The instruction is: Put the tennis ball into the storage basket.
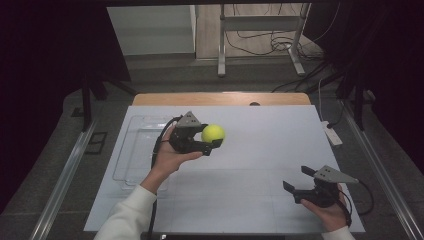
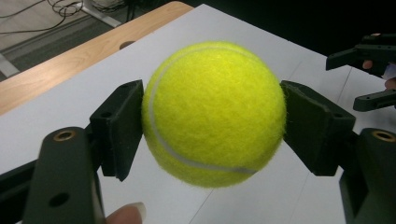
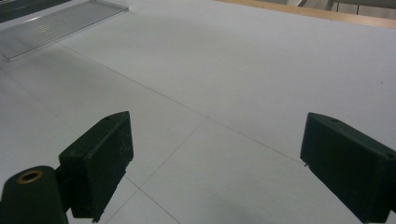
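Though round and axisless, tennis ball point(image 2: 214, 114) between left tool point(image 2: 212, 121) pads.

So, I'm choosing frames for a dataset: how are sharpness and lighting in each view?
High view: soft, dark surround, bright white table. Left gripper view: fuzzy yellow tennis ball sharp between the left gripper pads, far table edge blurred. Right gripper view: evenly lit, open right gripper jaws slightly soft, clear plastic tray faint.

The tennis ball point(image 1: 213, 133) sits between the left gripper point(image 1: 212, 145) jaws above the table point(image 1: 260, 150), right of the tray point(image 1: 135, 150); the right gripper point(image 1: 299, 181) hovers near-right.
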`<action>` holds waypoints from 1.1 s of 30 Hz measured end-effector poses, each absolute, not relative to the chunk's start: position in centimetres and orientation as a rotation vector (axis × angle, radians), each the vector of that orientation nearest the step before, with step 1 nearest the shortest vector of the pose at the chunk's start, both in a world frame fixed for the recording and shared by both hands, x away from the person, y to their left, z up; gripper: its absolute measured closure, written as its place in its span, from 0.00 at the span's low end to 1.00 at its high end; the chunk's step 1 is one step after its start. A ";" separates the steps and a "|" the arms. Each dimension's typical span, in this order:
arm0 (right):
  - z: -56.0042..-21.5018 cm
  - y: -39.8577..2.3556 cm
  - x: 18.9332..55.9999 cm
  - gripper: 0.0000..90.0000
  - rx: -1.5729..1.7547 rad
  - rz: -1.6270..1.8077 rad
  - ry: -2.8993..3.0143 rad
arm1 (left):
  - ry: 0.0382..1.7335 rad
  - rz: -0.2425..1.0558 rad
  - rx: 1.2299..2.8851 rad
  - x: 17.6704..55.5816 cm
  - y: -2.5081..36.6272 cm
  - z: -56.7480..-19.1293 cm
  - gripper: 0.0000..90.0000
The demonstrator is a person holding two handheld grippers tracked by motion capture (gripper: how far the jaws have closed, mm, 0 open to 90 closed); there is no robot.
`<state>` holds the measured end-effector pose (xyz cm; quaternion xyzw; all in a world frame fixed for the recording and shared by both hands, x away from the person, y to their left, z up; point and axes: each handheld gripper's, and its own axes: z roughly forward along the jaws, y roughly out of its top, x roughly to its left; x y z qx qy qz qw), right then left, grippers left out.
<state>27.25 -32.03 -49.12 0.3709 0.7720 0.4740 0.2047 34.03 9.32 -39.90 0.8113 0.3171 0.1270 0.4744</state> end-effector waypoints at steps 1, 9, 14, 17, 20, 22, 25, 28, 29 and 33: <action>-49.1 -32.0 27.2 0.11 1.034 1.322 2.153 | 0.777 0.313 1.982 34.0 9.4 -39.9 0.30; -49.1 -32.1 27.2 0.11 1.034 1.320 2.151 | 0.783 0.317 1.971 34.0 9.7 -39.8 0.30; -49.1 -32.1 27.3 0.11 1.034 1.319 2.150 | 0.787 0.323 1.964 34.0 10.0 -39.7 0.30; -49.1 -32.1 27.2 0.11 1.035 1.319 2.149 | 0.793 0.329 1.957 34.0 10.2 -39.6 0.30; -49.1 -32.1 27.3 0.11 1.036 1.319 2.149 | 0.796 0.333 1.952 34.0 10.4 -39.5 0.30; -49.1 -32.1 27.3 0.11 1.036 1.319 2.148 | 0.800 0.336 1.949 34.0 10.6 -39.4 0.30; -49.1 -32.1 27.3 0.11 1.035 1.319 2.146 | 0.802 0.340 1.946 34.0 10.8 -39.3 0.30; -49.1 -32.1 27.3 0.11 1.037 1.320 2.145 | 0.808 0.347 1.941 34.0 11.2 -39.2 0.30; -49.1 -32.1 27.3 0.11 1.035 1.320 2.146 | 0.811 0.348 1.940 33.9 11.3 -39.2 0.30; -49.1 -32.1 27.3 0.11 1.037 1.321 2.146 | 0.821 0.356 1.931 33.9 11.8 -39.1 0.30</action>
